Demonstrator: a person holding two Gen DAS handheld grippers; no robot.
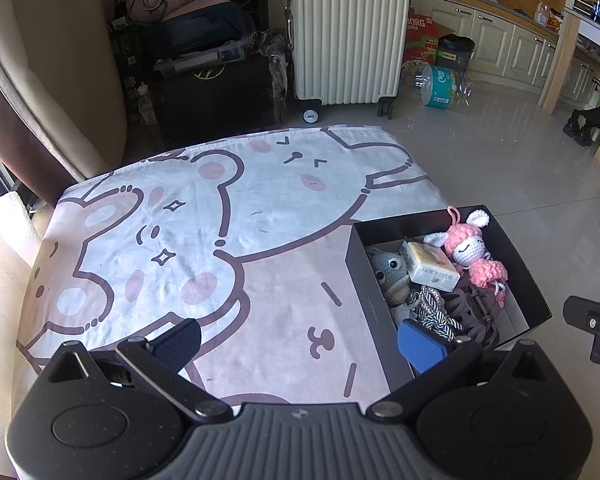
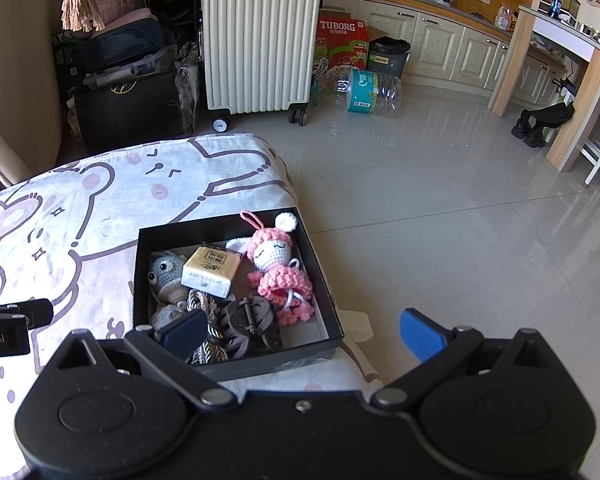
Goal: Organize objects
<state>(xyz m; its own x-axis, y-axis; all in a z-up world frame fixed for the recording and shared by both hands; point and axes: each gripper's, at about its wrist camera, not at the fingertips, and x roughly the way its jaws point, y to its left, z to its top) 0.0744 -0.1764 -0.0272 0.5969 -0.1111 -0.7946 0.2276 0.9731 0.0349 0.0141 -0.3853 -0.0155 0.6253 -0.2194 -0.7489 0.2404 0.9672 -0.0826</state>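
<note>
While both tools hover with nothing between their fingers, the black box (image 2: 236,354) sits at the right edge of the worktop (image 1: 180,216), which is draped in a cartoon-bear cloth; the box's near right corner reaches the worktop's edge above the tiled floor (image 2: 440,208). The left hand-held gripper (image 1: 300,344) has its jaws spread wide, its dark finger over the cloth and its blue finger (image 1: 420,344) over the near end of the box. The right hand-held gripper (image 2: 300,332) is likewise wide open, its dark finger (image 2: 182,332) over the box's near end and its blue finger out past the worktop's edge, over the floor.

Inside the box lie 5 things: a pink crochet doll (image 2: 278,264) along the right wall, a pale tissue pack (image 2: 210,270) in the middle resting partly on a grey crochet toy (image 2: 166,276) at the left wall, a striped cord (image 2: 204,308) at the near end, and a dark hair claw (image 2: 248,320) just beside the cord, touching the doll's skirt.

Beyond the worktop's far edge stands a cream suitcase (image 2: 258,40)
</note>
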